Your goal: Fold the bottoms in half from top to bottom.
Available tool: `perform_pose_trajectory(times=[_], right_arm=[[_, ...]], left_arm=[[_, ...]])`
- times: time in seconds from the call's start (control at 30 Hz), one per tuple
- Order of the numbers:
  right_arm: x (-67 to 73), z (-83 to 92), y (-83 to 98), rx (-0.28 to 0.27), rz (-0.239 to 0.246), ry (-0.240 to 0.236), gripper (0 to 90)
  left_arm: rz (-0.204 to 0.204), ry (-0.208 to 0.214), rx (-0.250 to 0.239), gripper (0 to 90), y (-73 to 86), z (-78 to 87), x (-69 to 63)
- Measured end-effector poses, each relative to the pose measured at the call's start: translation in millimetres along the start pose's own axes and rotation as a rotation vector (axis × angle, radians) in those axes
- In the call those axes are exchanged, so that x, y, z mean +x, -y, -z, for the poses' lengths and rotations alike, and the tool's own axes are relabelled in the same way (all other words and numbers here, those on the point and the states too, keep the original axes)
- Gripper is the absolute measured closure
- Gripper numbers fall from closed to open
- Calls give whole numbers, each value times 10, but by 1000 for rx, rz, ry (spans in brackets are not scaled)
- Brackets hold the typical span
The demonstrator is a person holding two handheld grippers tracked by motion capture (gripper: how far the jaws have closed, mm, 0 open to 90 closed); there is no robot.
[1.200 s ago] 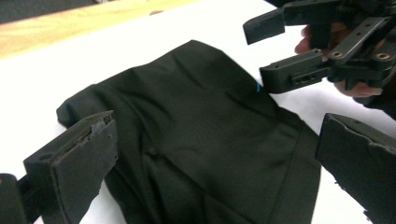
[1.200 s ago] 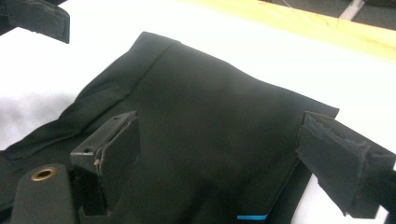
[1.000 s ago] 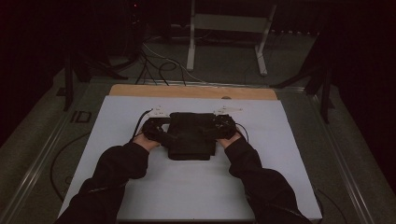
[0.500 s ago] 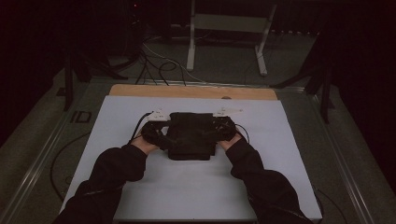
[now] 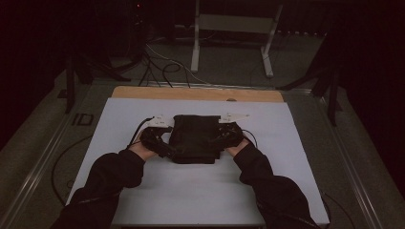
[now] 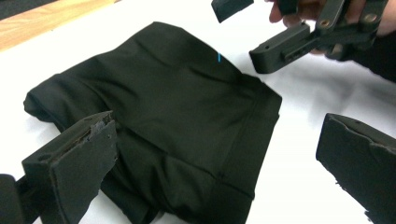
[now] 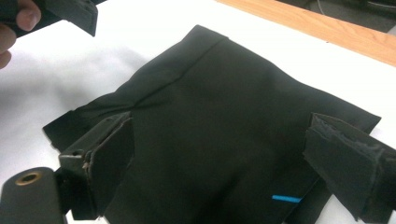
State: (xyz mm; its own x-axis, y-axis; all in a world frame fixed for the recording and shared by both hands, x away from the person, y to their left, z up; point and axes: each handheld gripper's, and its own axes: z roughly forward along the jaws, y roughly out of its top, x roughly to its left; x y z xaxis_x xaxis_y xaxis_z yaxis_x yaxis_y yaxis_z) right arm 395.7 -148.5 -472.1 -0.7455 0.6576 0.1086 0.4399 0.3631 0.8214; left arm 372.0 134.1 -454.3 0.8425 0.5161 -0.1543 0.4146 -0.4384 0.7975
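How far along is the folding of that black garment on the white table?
The black garment already lies folded into a compact rectangle on the white table. In hand: the left gripper and right gripper flank its sides, jaws open, gripping nothing. Left, probably: a final fold or tidying its edges.

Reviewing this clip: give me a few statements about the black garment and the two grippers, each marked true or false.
1. The folded black garment lies on the white tabletop. True.
2. The left gripper is clamped shut on the cloth. False: its jaws stand wide apart.
3. The right gripper has its jaws open over the garment. True.
4. The garment carries a red mark. False: a small blue mark shows on it.
5. A wooden strip borders the far edge of the tabletop. True.
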Motion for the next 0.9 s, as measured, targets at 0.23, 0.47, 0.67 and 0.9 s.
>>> perform_pose_trajectory(times=[0.23, 0.47, 0.67, 0.9], right_arm=[[22, 79, 67, -6, 10, -6, 90], [35, 152, 189, 4, 15, -11, 90], [55, 180, 288, 16, 19, -19, 90], [116, 242, 377, 27, 38, -31, 90]], left_arm=[[-12, -6, -7, 1, 49, 82, -49], [-16, -19, 0, 1, 175, 167, -87], [-12, -17, 5, 1, 289, 204, -122], [-3, -18, 6, 1, 437, 249, -180]])
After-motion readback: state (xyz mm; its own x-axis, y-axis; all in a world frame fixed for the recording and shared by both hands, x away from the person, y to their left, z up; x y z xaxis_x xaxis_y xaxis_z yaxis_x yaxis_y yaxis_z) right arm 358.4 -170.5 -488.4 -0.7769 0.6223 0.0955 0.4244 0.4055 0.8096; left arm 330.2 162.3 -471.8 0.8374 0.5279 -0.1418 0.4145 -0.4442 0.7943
